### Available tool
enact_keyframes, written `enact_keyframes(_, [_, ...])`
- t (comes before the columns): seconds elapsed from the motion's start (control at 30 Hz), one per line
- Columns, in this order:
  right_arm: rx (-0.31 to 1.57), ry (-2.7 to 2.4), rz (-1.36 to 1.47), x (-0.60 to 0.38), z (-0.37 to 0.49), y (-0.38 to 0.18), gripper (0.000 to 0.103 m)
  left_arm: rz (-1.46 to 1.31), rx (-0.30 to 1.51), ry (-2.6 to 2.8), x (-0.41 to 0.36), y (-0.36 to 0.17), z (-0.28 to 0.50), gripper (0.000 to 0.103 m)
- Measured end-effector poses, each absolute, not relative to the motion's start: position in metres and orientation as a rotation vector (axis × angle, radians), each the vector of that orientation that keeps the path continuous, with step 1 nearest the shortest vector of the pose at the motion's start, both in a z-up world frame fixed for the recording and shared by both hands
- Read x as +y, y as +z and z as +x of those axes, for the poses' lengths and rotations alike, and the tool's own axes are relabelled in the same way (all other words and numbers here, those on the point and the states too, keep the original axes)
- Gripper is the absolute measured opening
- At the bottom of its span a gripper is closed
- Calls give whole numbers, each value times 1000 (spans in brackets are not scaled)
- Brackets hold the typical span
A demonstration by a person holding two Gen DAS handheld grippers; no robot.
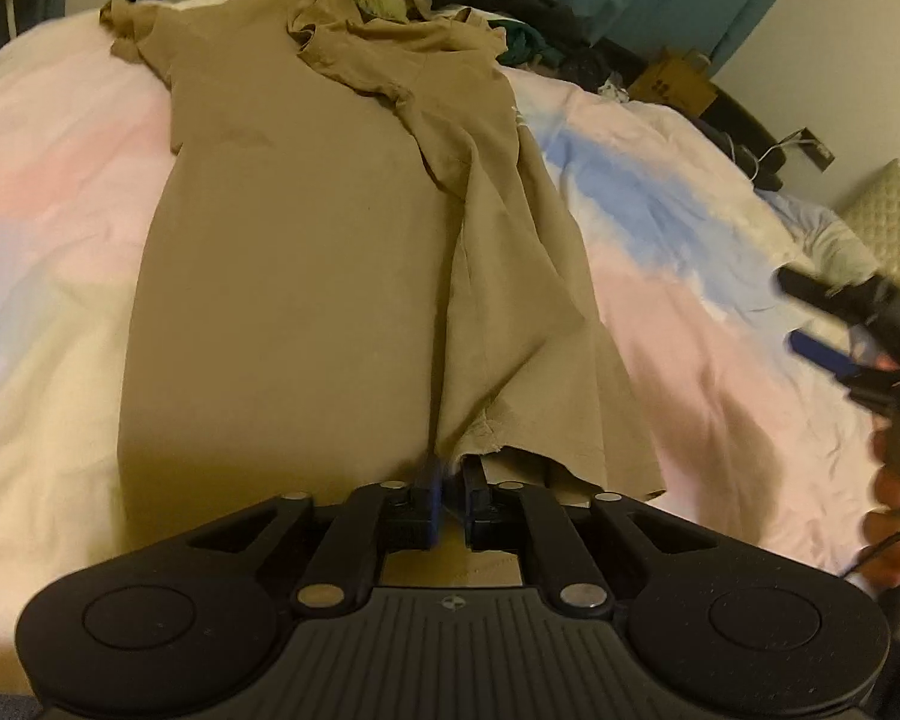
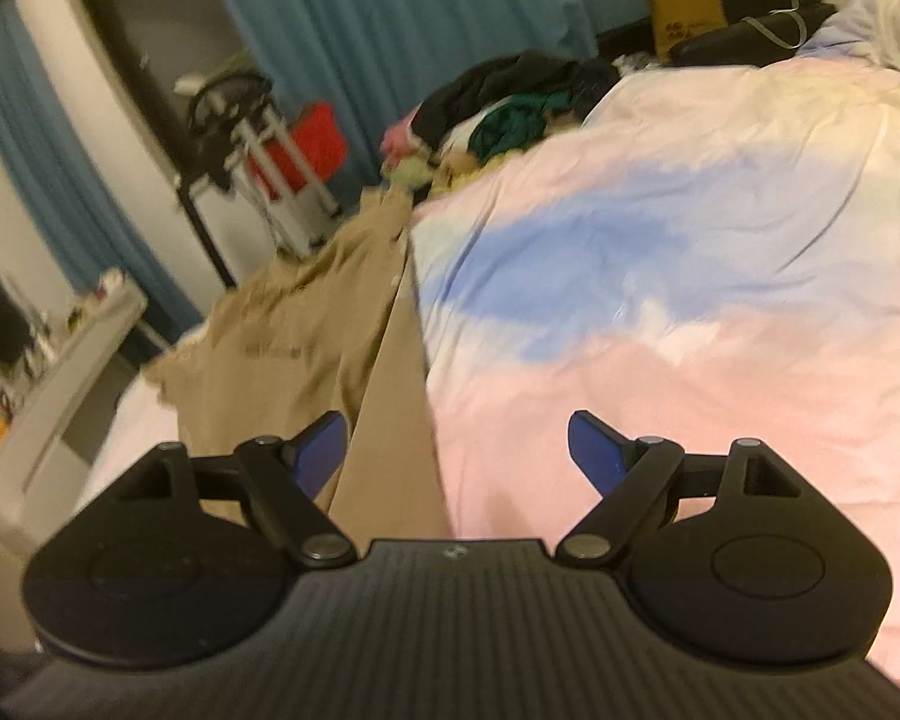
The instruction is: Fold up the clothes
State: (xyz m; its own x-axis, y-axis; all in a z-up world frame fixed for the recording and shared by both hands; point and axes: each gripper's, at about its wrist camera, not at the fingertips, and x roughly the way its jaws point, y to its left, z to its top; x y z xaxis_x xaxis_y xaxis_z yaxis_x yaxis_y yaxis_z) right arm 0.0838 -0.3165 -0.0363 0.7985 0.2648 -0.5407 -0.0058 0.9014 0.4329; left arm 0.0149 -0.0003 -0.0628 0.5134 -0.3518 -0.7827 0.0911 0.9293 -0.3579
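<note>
Left tool at the hem of a tan shirt laid lengthwise on the bed.

The left tool (image 1: 450, 495) had its jaws nearly together at the hem of the tan shirt (image 1: 306, 276); whether they pinched cloth, I cannot tell. The right tool (image 2: 457, 450) hung released, empty, over the bed (image 2: 660, 312). The fold would go best with both hem corners gripped evenly and the long edges kept aligned.

Faint print on tan shirt (image 1: 306, 276) — unreadable, box (image 2: 687, 15) marks illegible
</note>
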Motion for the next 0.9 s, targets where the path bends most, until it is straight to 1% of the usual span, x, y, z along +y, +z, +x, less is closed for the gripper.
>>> enact_keyframes(0.07, [673,191,414,-307,88,-43,82,-321,997,-276,7,-61,14,23])
enact_keyframes(0.13, [728,232,440,-302,92,-55,81,-347,983,-292,13,-59,12,39])
enact_keyframes(0.17, [772,250,467,-301,94,-64,81,-356,971,-305,14,-58,11,42])
enact_keyframes(0.2, [831,266,501,-301,97,-76,75,-364,961,-317,14,-57,10,49])
enact_keyframes(0.27, [926,262,546,-302,100,-95,70,-392,950,-323,15,-57,12,52])
enact_keyframes(0.33, [974,246,570,-303,100,-106,69,-444,932,-331,13,-57,17,60])
enact_keyframes(0.37, [990,245,585,-303,101,-110,66,-467,927,-338,13,-59,20,63])
enact_keyframes(0.43, [1014,273,590,-298,102,-114,62,-505,941,-333,12,-65,28,64])
enact_keyframes(0.47, [1025,289,591,-295,102,-115,58,-519,957,-336,10,-70,32,63])
enact_keyframes(0.5, [1037,306,591,-292,101,-117,58,-533,973,-338,8,-75,36,63])
enact_keyframes(0.53, [1048,322,591,-289,101,-119,57,-542,990,-340,6,-80,40,59])
enact_keyframes(0.57, [1052,322,551,-285,100,-118,47,-538,1009,-338,4,-84,42,58])
enact_keyframes(0.6, [1053,313,517,-283,99,-115,28,-527,1019,-332,3,-86,42,51])
enact_keyframes(0.63, [1053,302,489,-282,98,-112,20,-516,1030,-325,2,-88,43,36])
enact_keyframes(0.67, [1053,291,461,-282,96,-109,10,-507,1037,-323,1,-90,43,28])
enact_keyframes(0.7, [1047,289,448,-284,94,-104,6,-504,1035,-333,0,-90,42,12])
enact_keyframes(0.8, [1022,281,429,-294,90,-89,5,-510,999,-355,2,-83,35,10])
enact_keyframes(0.9, [1014,247,384,-302,89,-79,5,-570,997,-397,5,-76,28,9])
